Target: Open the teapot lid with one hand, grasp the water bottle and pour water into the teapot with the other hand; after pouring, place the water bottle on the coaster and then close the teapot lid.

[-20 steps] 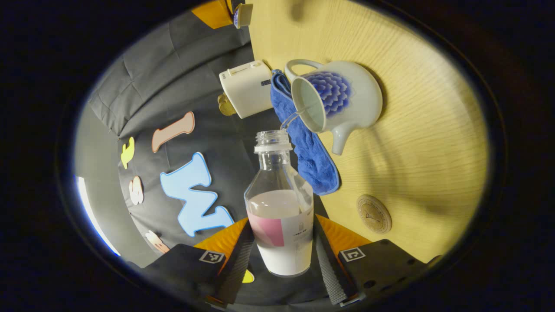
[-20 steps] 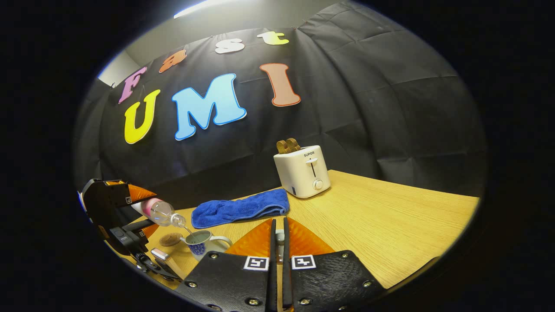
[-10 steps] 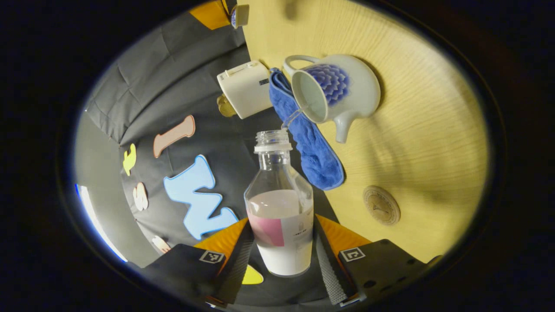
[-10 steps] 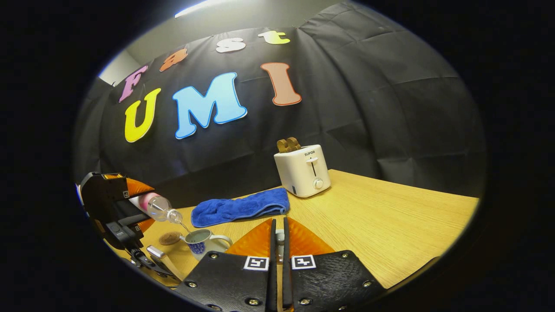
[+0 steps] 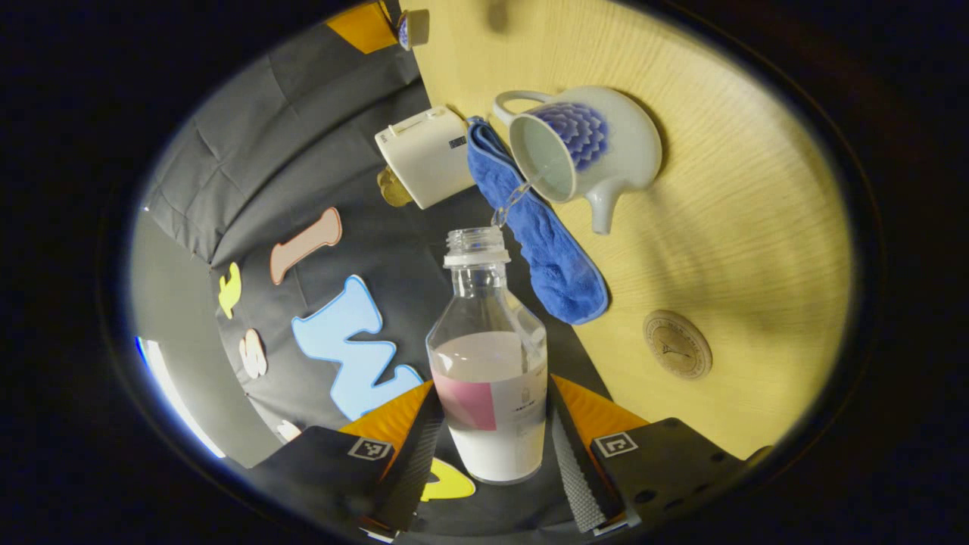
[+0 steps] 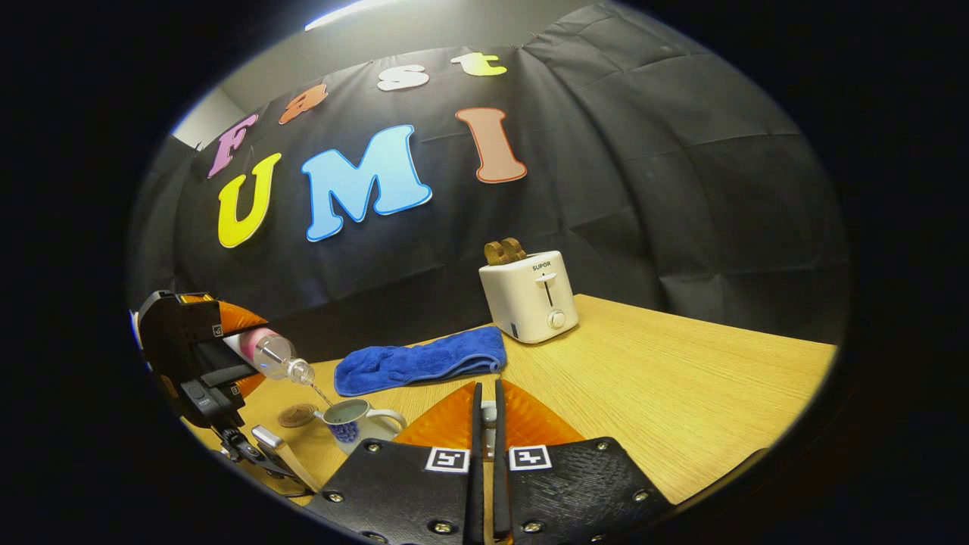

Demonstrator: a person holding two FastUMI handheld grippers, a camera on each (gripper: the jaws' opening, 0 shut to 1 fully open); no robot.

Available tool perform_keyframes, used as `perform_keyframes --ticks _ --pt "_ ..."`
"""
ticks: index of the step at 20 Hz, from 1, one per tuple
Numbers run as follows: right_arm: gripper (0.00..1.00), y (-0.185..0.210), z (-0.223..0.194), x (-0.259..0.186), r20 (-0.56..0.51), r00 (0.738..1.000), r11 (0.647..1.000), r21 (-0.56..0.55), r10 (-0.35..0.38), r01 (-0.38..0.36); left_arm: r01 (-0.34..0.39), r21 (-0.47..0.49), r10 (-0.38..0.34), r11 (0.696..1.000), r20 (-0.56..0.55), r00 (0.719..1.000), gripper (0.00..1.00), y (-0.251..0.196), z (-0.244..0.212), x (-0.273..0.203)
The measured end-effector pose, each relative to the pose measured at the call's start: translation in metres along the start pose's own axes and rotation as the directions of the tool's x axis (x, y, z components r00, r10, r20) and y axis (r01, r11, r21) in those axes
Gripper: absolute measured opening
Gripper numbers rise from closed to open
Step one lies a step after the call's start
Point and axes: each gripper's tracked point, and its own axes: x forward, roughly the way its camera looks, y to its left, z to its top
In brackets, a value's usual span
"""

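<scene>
While water runs in a thin stream (image 5: 518, 195) from the bottle's open mouth, the left claw (image 5: 492, 393) stays clamped on the water bottle (image 5: 488, 356), one finger pressed on each side of its lower body. The bottle is tipped forward so the stream lands in the open teapot (image 5: 606, 144) ahead of the claw and a little to its right. Over the last second the teapot has drifted upward and farther off in the left gripper view, and in the right gripper view the bottle sits slightly higher above the pot. I judge that the pour goes on from a raised position and is not yet winding down. Plenty of water remains in the bottle. The coaster (image 5: 677, 344) lies bare on the table (image 5: 719, 227) to the right of the left claw, near its fingers, waiting for the bottle. The right claw (image 6: 485, 393) has its fingers nearly together, pinching the teapot lid (image 5: 409, 28) and holding it well away from the pot, so closing comes last. A blue cloth (image 5: 541, 235) lies just beyond the bottle's mouth, beside the teapot, with a toaster (image 5: 428, 155) behind it. As for writing, the bottle carries a pink and white label with print too small to make out. The toaster has a small word on its front, the coaster an engraved mark too fine to tell, and each claw bears square coded markers.
</scene>
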Motion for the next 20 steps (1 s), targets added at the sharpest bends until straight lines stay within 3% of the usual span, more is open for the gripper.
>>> perform_keyframes --ticks 20 --pt "0.05 0.003 -0.001 -0.001 -0.007 1.0 1.0 -0.005 0.01 -0.01 -0.014 0.111 0.013 0.994 0.013 1.0 0.89 0.013 0.0 0.002"
